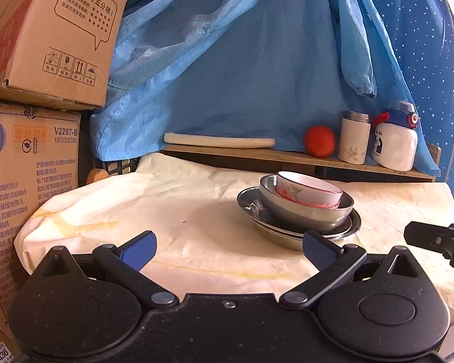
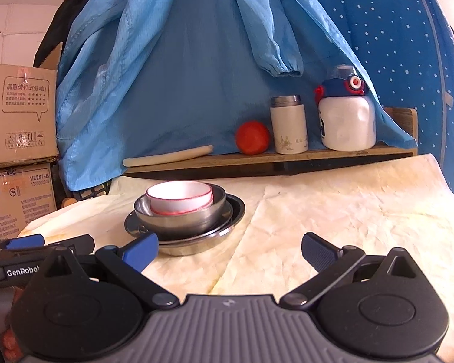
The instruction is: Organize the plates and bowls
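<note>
Left wrist view: the left gripper (image 1: 228, 249) hangs low over the near edge of the cloth-covered table (image 1: 166, 211), its blue-padded fingers (image 1: 140, 249) spread wide with nothing between them. At about 1 o'clock from it sits the stack: a white bowl (image 1: 310, 189) with a red rim nested in a steel bowl (image 1: 302, 211), which rests on steel plates (image 1: 287, 236). The right finger pad overlaps the plates' near rim in the picture; whether it touches cannot be told. At 3 o'clock, part of the right gripper (image 1: 439, 240) shows at the frame edge. At 12 to 1 o'clock, a shelf (image 1: 287, 155) carries a rolling pin (image 1: 219, 140), a tomato (image 1: 319, 141), a flask (image 1: 354, 137) and a bottle (image 1: 396, 139). Blue garments (image 1: 242, 60) hang behind. Boxes (image 1: 45, 60) stand at 10 o'clock.

Right wrist view: the right gripper (image 2: 230, 249) is likewise spread wide and empty above the cloth. The stack lies at 11 o'clock, the white bowl (image 2: 180, 196) inside the steel bowl (image 2: 178, 216) on the plates (image 2: 190, 242), just behind the left finger pad (image 2: 142, 249). The left gripper (image 2: 39, 242) appears at 9 o'clock.
</note>
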The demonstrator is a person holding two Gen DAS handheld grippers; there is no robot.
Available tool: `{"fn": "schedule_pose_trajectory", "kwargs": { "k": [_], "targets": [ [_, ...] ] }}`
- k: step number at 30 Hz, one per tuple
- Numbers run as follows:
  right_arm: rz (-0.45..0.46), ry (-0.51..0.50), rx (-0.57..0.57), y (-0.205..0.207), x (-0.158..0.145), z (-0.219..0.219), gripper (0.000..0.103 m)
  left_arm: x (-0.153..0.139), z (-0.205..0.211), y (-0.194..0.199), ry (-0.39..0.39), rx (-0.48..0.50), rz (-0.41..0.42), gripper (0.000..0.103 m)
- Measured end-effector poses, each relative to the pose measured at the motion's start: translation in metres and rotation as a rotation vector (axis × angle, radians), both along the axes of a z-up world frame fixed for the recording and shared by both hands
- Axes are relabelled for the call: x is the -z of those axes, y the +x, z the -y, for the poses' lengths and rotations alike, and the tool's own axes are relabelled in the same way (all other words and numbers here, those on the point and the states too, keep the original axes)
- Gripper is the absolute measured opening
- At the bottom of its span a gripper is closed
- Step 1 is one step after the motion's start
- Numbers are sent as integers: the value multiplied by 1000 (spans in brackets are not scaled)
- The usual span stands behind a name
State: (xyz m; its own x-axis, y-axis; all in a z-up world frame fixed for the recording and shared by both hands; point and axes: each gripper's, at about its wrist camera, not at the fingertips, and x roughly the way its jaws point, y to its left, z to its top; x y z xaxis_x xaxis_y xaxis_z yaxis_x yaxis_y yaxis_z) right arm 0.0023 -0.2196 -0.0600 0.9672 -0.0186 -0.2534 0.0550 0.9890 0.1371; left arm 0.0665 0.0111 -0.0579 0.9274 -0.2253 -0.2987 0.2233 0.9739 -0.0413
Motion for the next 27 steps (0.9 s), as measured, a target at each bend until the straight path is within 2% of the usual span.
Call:
{"fn": "schedule_pose_trajectory", "kwargs": {
  "k": [27],
  "targets": [
    [-21, 25, 13, -6, 10, 0, 103, 7, 3, -6, 7, 14, -13, 102]
  ]
}}
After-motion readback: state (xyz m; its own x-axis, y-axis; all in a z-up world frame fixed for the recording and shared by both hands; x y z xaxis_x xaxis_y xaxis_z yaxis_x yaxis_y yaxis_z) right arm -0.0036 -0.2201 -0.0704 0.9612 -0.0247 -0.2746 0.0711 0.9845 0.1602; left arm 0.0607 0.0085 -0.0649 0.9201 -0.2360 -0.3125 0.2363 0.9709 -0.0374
